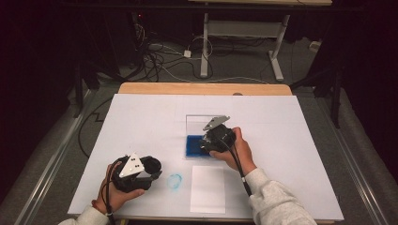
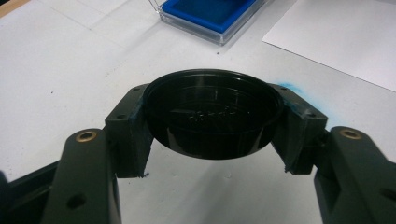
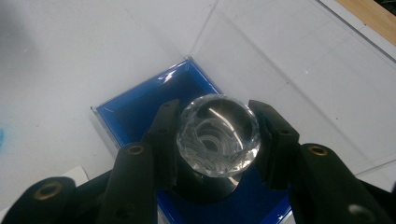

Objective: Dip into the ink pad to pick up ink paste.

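Clear faceted glass knob (image 3: 217, 135) faces the camera, clenched in the right hand-held gripper (image 3: 217, 140) over a blue-lined clear box (image 3: 140, 112); its base is hidden. Left hand-held gripper (image 2: 211, 116) grasps a round black lid (image 2: 212, 112), hollow up.

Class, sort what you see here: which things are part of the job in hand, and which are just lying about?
In use: stamp with clear faceted top, right gripper, blue ink pad in its clear case, black round lid, left gripper.
Lying about: white paper sheet, blue smudge, floor cables.
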Motion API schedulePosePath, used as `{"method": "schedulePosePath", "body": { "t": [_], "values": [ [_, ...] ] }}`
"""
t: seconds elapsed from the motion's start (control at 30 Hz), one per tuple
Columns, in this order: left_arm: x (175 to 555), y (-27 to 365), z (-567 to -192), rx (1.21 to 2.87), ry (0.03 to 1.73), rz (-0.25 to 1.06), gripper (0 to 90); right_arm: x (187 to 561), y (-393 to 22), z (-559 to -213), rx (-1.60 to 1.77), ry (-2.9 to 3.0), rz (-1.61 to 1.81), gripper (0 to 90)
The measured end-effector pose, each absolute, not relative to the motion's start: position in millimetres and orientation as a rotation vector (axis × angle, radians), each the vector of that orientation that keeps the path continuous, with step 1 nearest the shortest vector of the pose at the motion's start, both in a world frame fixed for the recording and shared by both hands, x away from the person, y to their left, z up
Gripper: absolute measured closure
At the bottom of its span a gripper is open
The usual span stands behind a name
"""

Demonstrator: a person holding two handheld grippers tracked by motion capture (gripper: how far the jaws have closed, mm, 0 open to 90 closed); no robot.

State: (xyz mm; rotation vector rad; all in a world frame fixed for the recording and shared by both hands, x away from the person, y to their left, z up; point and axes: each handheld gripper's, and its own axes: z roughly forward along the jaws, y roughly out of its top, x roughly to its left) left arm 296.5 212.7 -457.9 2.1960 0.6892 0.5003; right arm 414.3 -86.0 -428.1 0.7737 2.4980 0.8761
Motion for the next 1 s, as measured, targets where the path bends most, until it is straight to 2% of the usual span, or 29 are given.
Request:
{"method": "schedulePosePath", "body": {
  "t": [1.0],
  "values": [
    [292.1,212.2,-454.3,2.201,0.659,0.532,36.8,408.3,-84.7,-431.4,0.769,2.459,0.846,56.8]
  ]
}}
